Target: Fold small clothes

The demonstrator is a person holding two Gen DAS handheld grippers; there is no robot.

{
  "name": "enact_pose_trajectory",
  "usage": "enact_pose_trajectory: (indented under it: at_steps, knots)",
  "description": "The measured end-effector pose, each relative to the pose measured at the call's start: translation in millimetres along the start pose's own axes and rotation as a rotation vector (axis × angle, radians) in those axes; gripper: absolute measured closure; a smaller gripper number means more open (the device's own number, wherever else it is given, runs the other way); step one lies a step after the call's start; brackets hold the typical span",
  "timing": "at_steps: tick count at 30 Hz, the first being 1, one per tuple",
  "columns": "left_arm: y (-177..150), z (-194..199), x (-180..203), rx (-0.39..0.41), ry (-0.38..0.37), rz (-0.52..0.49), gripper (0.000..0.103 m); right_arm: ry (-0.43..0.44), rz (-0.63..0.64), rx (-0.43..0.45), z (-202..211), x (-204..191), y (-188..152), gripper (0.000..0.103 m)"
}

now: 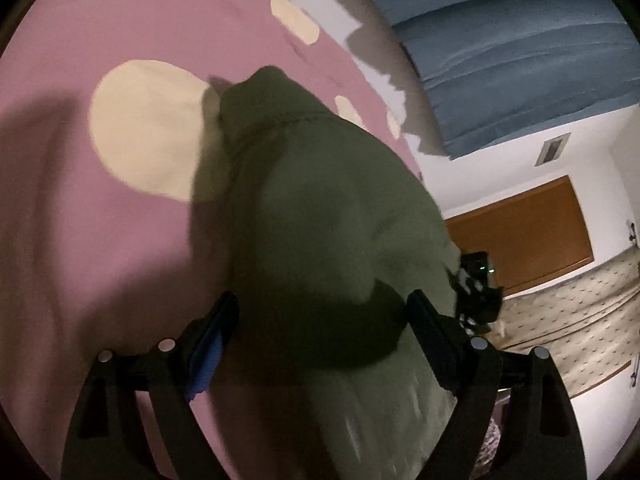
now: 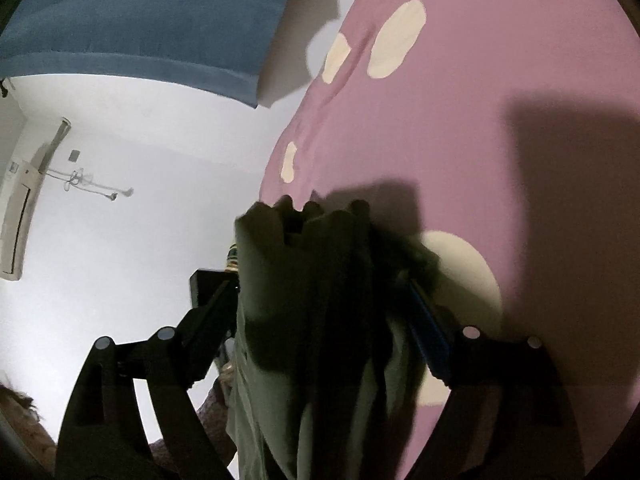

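Note:
An olive green garment fills the middle of the left wrist view, lifted off the pink sheet with cream dots. It runs between the fingers of my left gripper, whose jaws stand wide apart around the bunched cloth. In the right wrist view the same green garment hangs bunched between the fingers of my right gripper, also wide apart, close above the pink sheet. The cloth hides where the pads meet it. The right gripper's black body shows past the cloth in the left wrist view.
A blue curtain hangs behind the bed. A white wall with an air conditioner is on the left of the right wrist view. A brown door and a patterned mattress lie to the right.

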State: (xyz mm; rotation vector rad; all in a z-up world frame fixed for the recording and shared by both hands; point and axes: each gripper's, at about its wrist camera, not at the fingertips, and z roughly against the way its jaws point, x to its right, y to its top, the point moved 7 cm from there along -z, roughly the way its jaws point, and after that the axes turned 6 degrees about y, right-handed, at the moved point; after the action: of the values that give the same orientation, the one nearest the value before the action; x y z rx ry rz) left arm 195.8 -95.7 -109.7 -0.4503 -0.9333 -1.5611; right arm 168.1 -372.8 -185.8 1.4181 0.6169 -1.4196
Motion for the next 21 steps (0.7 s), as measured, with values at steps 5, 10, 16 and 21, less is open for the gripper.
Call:
enact_pose_trajectory:
  at_steps: [5,10,16,21]
  knots:
    - [12.9,-9.3,3.5,0.01,0.09,-0.034,0.045,-0.061,0.05,-0.04,-15.1,0.3,-1.1,0.06]
    - [34.7,-3.1,15.3,0.039,0.119,-0.087,0.054,-0.069,0.136,0.0,-12.8,-20.0,4.4,0.072]
    - [76.1,-9.0,19.8,0.089,0.181,-0.11,0.055,-0.067,0.127,0.057,-16.2,-14.7,34.7,0.073]
    - [78.2,-33.6,-8.3,0.05,0.208,-0.076,0.054,-0.073,0.035,0.064,-25.1,17.0,40.5,0.072]
